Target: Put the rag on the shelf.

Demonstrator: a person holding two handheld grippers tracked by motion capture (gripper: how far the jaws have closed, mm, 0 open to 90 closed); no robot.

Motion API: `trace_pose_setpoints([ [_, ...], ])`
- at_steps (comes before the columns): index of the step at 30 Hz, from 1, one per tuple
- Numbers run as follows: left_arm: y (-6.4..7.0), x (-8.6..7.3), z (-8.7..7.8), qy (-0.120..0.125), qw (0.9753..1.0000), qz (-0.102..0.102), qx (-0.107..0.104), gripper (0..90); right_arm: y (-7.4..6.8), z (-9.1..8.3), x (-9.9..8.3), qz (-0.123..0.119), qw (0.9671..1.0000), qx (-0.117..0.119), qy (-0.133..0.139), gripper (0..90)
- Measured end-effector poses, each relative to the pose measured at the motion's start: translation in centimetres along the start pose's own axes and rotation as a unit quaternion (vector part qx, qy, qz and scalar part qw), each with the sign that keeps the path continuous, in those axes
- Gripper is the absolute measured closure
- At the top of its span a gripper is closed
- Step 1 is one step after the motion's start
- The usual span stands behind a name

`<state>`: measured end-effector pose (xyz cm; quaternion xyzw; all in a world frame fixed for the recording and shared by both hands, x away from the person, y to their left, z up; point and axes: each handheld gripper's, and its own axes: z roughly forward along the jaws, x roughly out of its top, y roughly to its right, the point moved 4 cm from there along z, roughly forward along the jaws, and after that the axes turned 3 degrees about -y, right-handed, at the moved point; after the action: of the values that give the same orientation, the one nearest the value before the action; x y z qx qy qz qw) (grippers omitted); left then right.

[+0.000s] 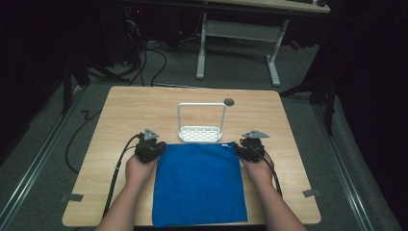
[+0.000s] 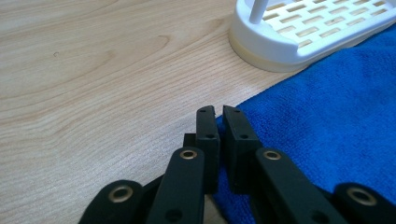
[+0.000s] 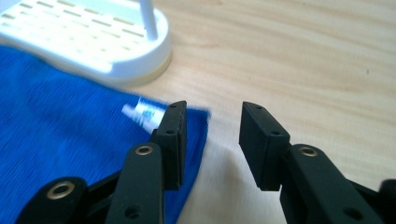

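On a pale wooden table point(image 1: 120, 125) in a dark room, our left gripper point(image 2: 218, 122) pinches the blue cloth point(image 1: 198, 180)'s far-left corner — near the white rack point(image 1: 201, 132) — while our right gripper point(image 3: 212, 128) gapes empty at the far-right corner.

My jaws are flat black blocks with small screw holes, hinged on black links with brass-ringed rivets. Each gripper, left point(image 1: 150, 148) and right point(image 1: 251, 147), carries a grey three-cornered plate and trails a black cable; my forearms are bare of sleeves.
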<state>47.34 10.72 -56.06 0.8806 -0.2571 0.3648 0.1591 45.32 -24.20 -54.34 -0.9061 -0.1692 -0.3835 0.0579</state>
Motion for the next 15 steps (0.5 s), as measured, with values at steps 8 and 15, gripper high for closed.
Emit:
trace_pose_setpoints([
  [8,0.0,0.0,0.0,0.001,1.0000,-0.003,-0.001,87.1,-0.1,1.5,0.8,-0.004,0.9998,0.005,-0.018,60.6],
  [15,-0.1,0.0,0.0,0.001,1.0000,-0.004,-0.003,87.1,-0.6,1.9,0.2,-0.008,0.9993,0.023,-0.030,60.1],
])
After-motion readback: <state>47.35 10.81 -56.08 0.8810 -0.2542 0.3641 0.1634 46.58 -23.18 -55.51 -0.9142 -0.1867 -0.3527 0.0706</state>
